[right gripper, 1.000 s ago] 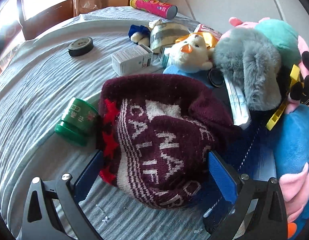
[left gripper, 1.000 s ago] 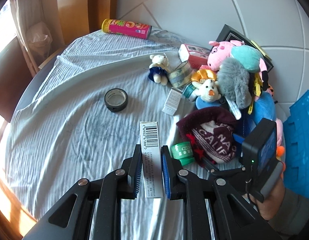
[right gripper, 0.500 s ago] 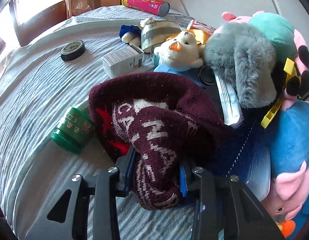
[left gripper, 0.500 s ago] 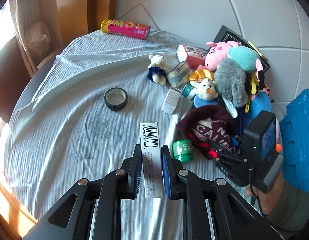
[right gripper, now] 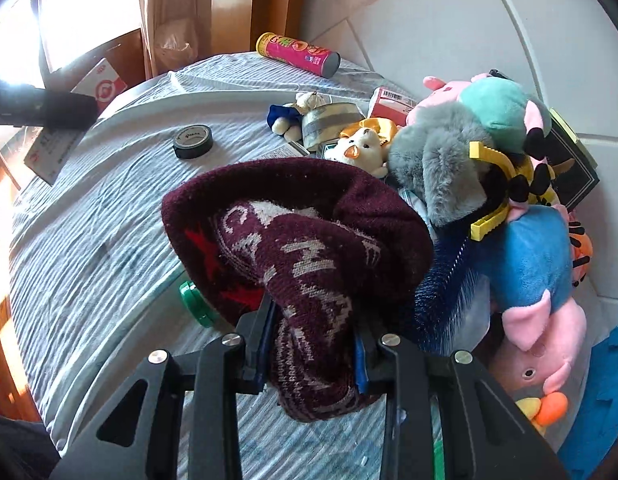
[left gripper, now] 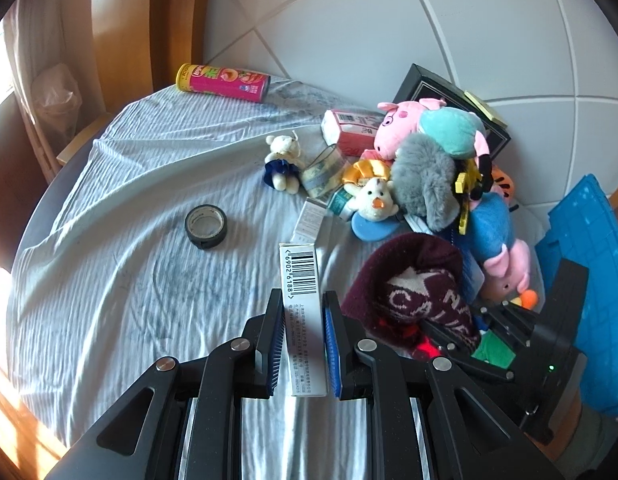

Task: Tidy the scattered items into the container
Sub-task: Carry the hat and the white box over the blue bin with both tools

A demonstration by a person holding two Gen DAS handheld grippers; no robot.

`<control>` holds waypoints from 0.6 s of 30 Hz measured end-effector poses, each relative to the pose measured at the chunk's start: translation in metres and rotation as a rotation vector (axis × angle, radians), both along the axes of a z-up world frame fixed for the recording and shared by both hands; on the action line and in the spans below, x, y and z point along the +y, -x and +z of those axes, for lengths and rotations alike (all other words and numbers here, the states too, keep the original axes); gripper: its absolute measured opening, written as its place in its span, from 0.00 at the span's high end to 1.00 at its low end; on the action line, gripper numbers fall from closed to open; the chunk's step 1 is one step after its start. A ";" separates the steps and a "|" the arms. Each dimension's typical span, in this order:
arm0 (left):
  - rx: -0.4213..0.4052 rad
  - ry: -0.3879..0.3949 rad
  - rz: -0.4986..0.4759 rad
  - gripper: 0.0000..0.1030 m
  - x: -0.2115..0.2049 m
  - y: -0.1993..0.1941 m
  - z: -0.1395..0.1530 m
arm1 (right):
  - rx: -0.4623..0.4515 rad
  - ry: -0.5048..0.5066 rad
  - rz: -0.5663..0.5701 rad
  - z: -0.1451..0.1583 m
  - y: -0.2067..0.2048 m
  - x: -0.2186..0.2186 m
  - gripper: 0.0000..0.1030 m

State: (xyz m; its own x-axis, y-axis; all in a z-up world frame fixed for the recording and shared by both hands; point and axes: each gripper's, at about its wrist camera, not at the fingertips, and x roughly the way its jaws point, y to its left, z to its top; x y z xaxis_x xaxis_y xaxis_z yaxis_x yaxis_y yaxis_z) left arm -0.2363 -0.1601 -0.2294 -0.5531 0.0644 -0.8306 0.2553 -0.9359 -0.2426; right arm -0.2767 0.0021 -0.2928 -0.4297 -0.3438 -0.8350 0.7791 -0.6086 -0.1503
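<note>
My left gripper [left gripper: 303,320] is shut on a narrow white barcode box [left gripper: 300,292], held above the striped cloth. My right gripper [right gripper: 313,334] is shut on a maroon knit hat [right gripper: 305,240] with white lettering, bunched between its blue pads and lifted off the cloth. In the left wrist view the hat [left gripper: 413,284] hangs from the right gripper just right of the box. The blue container [left gripper: 585,280] stands at the right edge. A green jar [right gripper: 195,300] lies partly hidden under the hat.
Plush toys pile at the right: a pink pig [left gripper: 413,128], a grey fluffy toy [left gripper: 425,184], a blue plush [left gripper: 493,232]. A black tape roll [left gripper: 206,226], a pink snack tube [left gripper: 223,82], a small bear [left gripper: 283,160] and a small white box [left gripper: 309,222] lie on the cloth.
My right gripper closed from wide open onto the maroon hat and lifted it off the cloth. My left gripper rose a little with the barcode box still in it.
</note>
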 end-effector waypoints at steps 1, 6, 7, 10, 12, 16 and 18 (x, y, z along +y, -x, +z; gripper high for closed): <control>0.007 0.000 -0.007 0.83 0.001 0.000 0.003 | 0.004 0.007 -0.006 0.006 -0.003 0.003 0.71; 0.036 0.001 -0.044 0.82 0.010 -0.004 0.022 | 0.019 0.042 -0.042 0.034 -0.020 0.016 0.71; 0.042 0.002 -0.052 0.82 0.011 -0.005 0.026 | 0.021 0.050 -0.051 0.041 -0.024 0.019 0.71; 0.059 0.004 -0.076 0.82 0.017 -0.010 0.039 | 0.039 0.069 -0.071 0.059 -0.037 0.026 0.71; 0.071 0.002 -0.093 0.82 0.020 -0.013 0.047 | 0.042 0.086 -0.091 0.071 -0.044 0.031 0.71; 0.095 -0.003 -0.120 0.82 0.025 -0.021 0.063 | 0.063 0.112 -0.123 0.100 -0.058 0.042 0.71; 0.106 -0.009 -0.128 0.82 0.027 -0.027 0.069 | 0.079 0.122 -0.135 0.115 -0.067 0.048 0.71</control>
State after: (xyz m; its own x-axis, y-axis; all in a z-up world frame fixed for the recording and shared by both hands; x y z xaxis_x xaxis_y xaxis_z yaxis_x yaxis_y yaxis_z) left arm -0.2097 -0.1334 -0.1599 -0.6247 0.1473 -0.7669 0.1067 -0.9568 -0.2706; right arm -0.2097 0.0506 -0.1774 -0.5418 -0.3746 -0.7524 0.6774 -0.7245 -0.1271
